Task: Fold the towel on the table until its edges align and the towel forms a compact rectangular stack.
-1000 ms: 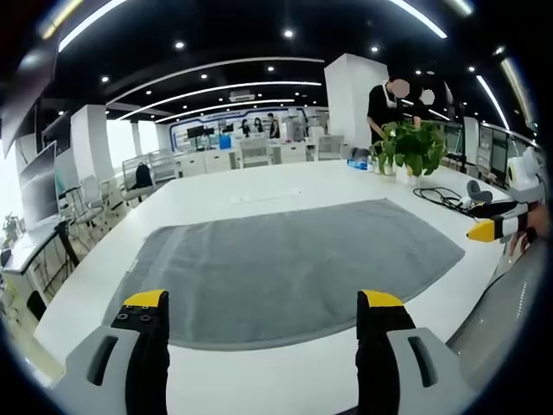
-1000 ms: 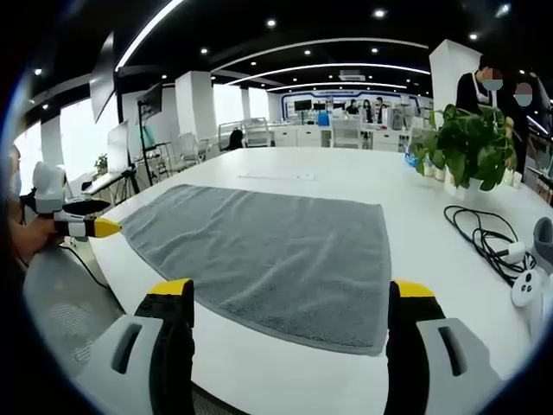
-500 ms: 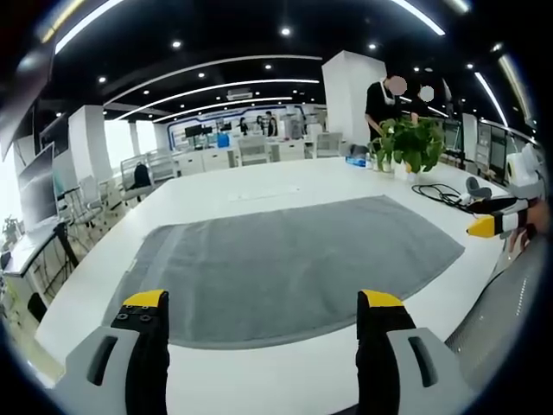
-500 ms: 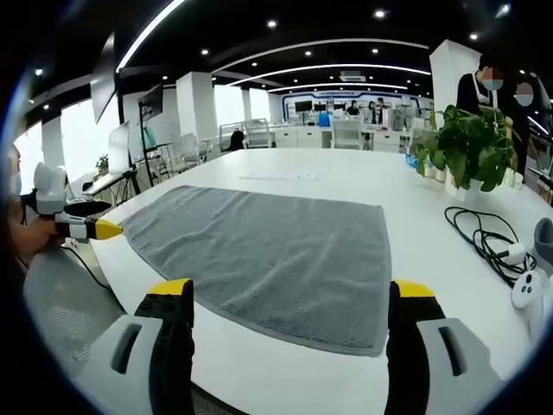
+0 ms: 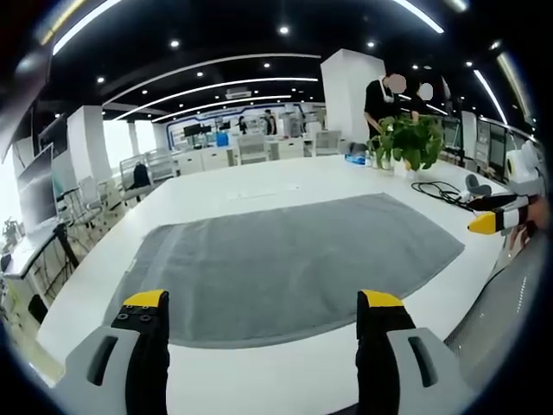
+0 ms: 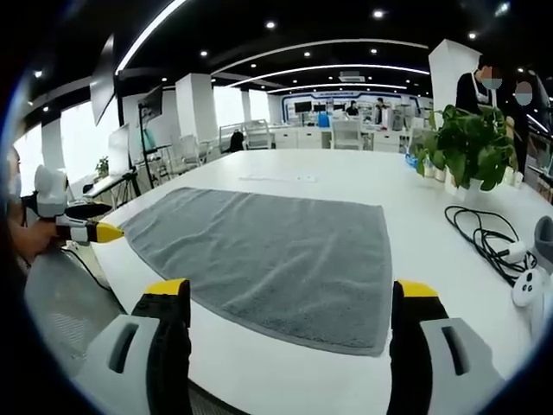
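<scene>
The left tool [image 5: 263, 322] is seen with its two yellow-tipped jaws spread wide apart and nothing gripped between them; it is held above the near edge of the white tabletop [image 5: 259, 186]. The right tool [image 6: 289, 311] is likewise released, its jaws parted and nothing grasped, and it is held over the near edge of the tabletop in its own view. In the left gripper view the right tool is also seen at the far right, its yellow tip just off the towel's right corner. In the right gripper view the left tool appears at the far left, its yellow tip close to the towel's left corner.

The grey towel [image 5: 285, 264] is laid flat and unfolded on the tabletop, just beyond both tools, with its near edge close to the tabletop's near edge. In the right gripper view the towel [image 6: 276, 255] is spread out before the jaws.

Farther right, a potted plant [image 6: 471, 143] is stood on the tabletop, and a black cable [image 6: 484, 233] is coiled near it. Two people [image 5: 397, 99] are seen behind the plant.
</scene>
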The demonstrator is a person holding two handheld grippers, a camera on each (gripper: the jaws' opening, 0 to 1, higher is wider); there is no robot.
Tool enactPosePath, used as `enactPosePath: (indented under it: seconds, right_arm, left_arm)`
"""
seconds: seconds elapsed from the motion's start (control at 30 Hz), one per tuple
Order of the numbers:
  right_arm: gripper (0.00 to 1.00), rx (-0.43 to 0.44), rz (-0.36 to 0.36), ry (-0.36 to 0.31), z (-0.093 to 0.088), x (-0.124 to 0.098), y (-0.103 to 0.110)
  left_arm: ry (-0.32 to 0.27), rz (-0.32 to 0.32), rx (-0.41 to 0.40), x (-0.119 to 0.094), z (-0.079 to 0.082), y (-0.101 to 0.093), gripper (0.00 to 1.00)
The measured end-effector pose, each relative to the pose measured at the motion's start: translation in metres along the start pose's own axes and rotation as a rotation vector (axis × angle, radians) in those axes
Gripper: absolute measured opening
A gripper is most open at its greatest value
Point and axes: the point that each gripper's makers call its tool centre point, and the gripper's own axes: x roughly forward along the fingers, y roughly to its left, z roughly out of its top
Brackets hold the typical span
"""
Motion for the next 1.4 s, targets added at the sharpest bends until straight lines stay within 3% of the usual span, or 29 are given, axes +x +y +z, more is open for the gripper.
enactPosePath:
  seconds: [0.13,0.27,0.4,0.53,0.6,0.73,0.83,0.93,1.13,1.3,1.4]
  right_arm:
    - [0.98,-0.004,0.004,-0.002,0.001,0.0,0.001]
    - [0.91,-0.017,0.008,-0.009,0.004,-0.002,0.0]
    - [0.93,-0.004,0.012,-0.002,0.003,-0.002,-0.002]
    - [0.93,-0.006,0.003,-0.032,0.013,-0.006,-0.01]
    - [0.93,0.008,0.034,-0.07,0.022,-0.007,-0.011]
    - [0.94,0.02,0.039,-0.08,0.025,-0.005,-0.019]
    - [0.94,-0.021,0.035,-0.097,0.03,-0.006,-0.025]
    - [0.98,-0.066,0.031,-0.106,0.036,-0.007,-0.03]
    - [0.96,-0.138,0.014,-0.128,0.049,-0.009,-0.045]
    - [0.96,-0.138,-0.001,-0.141,0.057,-0.011,-0.058]
    - [0.93,-0.151,-0.002,-0.137,0.059,-0.013,-0.064]
  left_arm:
    - [0.005,-0.005,0.009,0.0,-0.001,-0.001,0.92]
    - [0.017,-0.004,0.033,0.0,-0.001,-0.003,0.92]
    - [0.018,-0.01,0.036,-0.003,0.002,-0.007,0.92]
    - [0.055,-0.022,0.071,-0.002,0.001,-0.007,0.89]
    - [0.074,-0.047,0.068,-0.001,-0.001,-0.011,0.83]
    - [0.067,-0.062,0.092,-0.002,0.007,-0.018,0.81]
    - [0.055,-0.076,0.106,-0.004,0.016,-0.024,0.76]
    - [0.065,-0.09,0.209,-0.004,0.019,-0.026,0.71]
    - [0.04,-0.14,0.262,0.003,0.03,-0.041,0.71]
    - [0.009,-0.198,0.279,0.012,0.042,-0.057,0.72]
    - [0.007,-0.242,0.332,0.016,0.048,-0.069,0.74]
